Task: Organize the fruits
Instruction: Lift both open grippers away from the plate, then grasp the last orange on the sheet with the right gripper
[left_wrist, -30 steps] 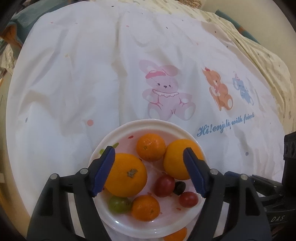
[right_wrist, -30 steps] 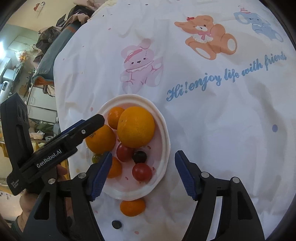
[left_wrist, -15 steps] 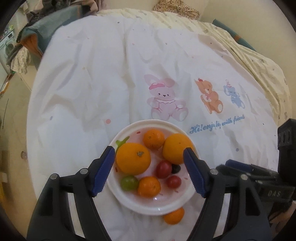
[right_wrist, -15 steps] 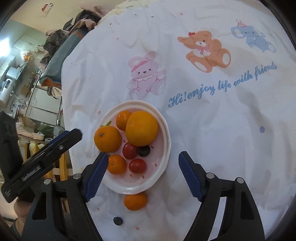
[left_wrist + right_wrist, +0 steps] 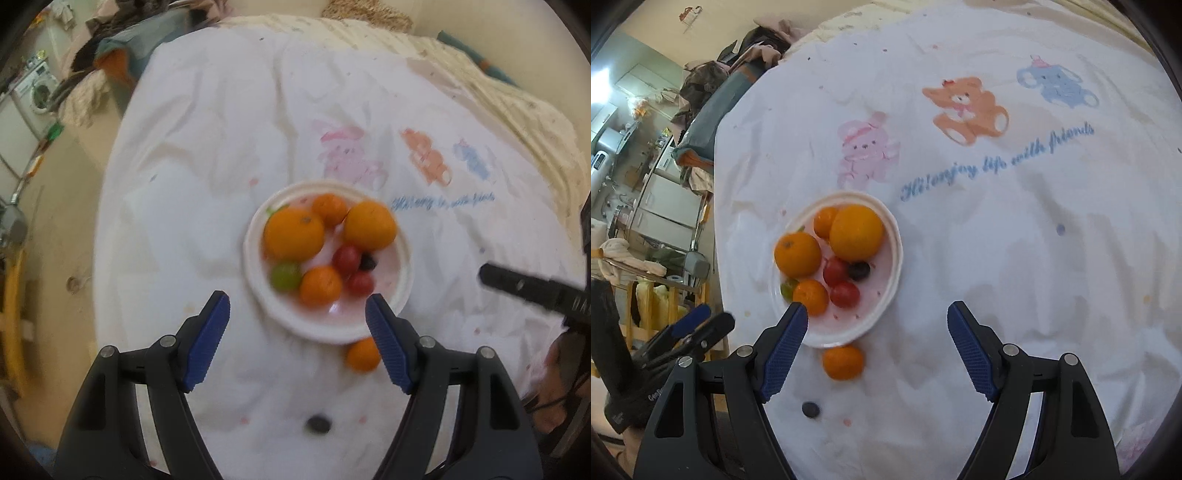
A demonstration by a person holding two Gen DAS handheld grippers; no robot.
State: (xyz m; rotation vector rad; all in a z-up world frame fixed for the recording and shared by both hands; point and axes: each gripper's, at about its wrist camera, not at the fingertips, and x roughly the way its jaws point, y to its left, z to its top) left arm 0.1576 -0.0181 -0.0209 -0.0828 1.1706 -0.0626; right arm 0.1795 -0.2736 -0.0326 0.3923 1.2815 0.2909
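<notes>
- White wrinkled cloth [image 5: 1034, 258] printed with cartoon animals, spread beneath and ahead of the jaws.
- Pink rabbit print [image 5: 866, 149], well ahead of the jaws and left of centre in the right wrist view.
- Orange bear print [image 5: 967, 109] and blue elephant print [image 5: 1056, 86], further ahead and to the right.
- Blue script lettering [image 5: 997, 162] below the animals.
- Cream patterned bedding [image 5: 509, 99], beyond the cloth's far right edge.
- White washing machine [image 5: 35, 92], far off to the left.
- Heap of dark clothes [image 5: 738, 62], far ahead on the left.
</notes>
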